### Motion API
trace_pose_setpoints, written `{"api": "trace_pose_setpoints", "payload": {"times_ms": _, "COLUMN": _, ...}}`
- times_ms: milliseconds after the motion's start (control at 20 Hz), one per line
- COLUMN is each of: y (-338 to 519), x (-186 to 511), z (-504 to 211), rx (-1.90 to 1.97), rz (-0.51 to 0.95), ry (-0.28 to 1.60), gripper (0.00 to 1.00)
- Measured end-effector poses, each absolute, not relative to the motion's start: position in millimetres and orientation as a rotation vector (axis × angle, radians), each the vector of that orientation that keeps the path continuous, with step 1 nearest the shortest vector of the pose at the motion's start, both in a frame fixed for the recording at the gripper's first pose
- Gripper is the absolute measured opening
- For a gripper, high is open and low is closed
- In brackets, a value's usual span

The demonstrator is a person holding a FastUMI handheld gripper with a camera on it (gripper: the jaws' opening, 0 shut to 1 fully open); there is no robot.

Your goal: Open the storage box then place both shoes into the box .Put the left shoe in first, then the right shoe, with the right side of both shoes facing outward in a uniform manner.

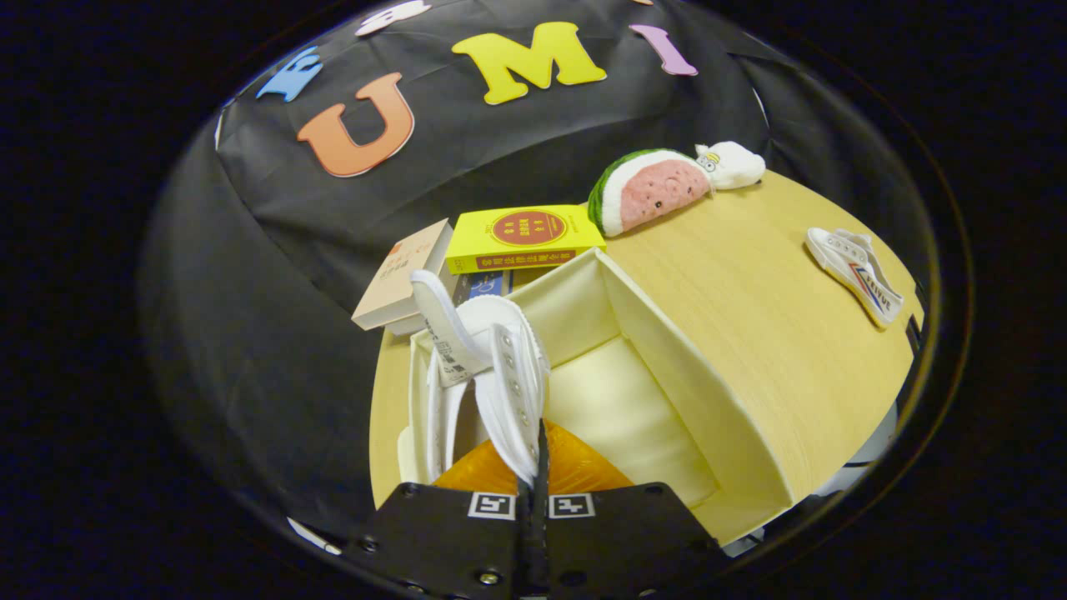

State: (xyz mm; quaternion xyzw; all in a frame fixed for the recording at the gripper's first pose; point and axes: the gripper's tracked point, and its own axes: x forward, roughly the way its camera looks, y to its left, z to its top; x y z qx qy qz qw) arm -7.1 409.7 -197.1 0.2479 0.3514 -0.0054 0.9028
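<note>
My gripper (534, 467) is shut on the eyelet edge of a white canvas shoe (488, 367), which hangs from the fingers with its tongue sticking up. The shoe hovers over the left part of the open cream storage box (667, 333), just above its inside floor. The orange inner sole shows right at the fingers. A second white shoe (854, 271) with red and blue stripes lies on its side on the wooden table (750, 275), far beyond the box to the right.
Behind the box lie a yellow book (523, 237) and a beige book (400, 283). A watermelon-slice plush (650, 190) and a small white plush (732, 164) rest at the table's back edge by the black cloth wall.
</note>
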Motion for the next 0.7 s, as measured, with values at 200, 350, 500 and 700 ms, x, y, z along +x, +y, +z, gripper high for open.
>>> {"api": "trace_pose_setpoints", "payload": {"times_ms": 200, "y": 415, "x": -13, "z": -210, "rx": 0.489, "rz": 0.016, "ry": 0.757, "gripper": 0.00}}
{"api": "trace_pose_setpoints", "payload": {"times_ms": 350, "y": 415, "x": -11, "z": -214, "rx": 0.505, "rz": 0.015, "ry": 0.780, "gripper": 0.00}}
{"api": "trace_pose_setpoints", "payload": {"times_ms": 500, "y": 418, "x": -9, "z": -223, "rx": 0.474, "rz": 0.029, "ry": 0.816, "gripper": 0.00}}
{"api": "trace_pose_setpoints", "payload": {"times_ms": 700, "y": 431, "x": -11, "z": -225, "rx": 0.424, "rz": 0.119, "ry": 0.857, "gripper": 0.19}}
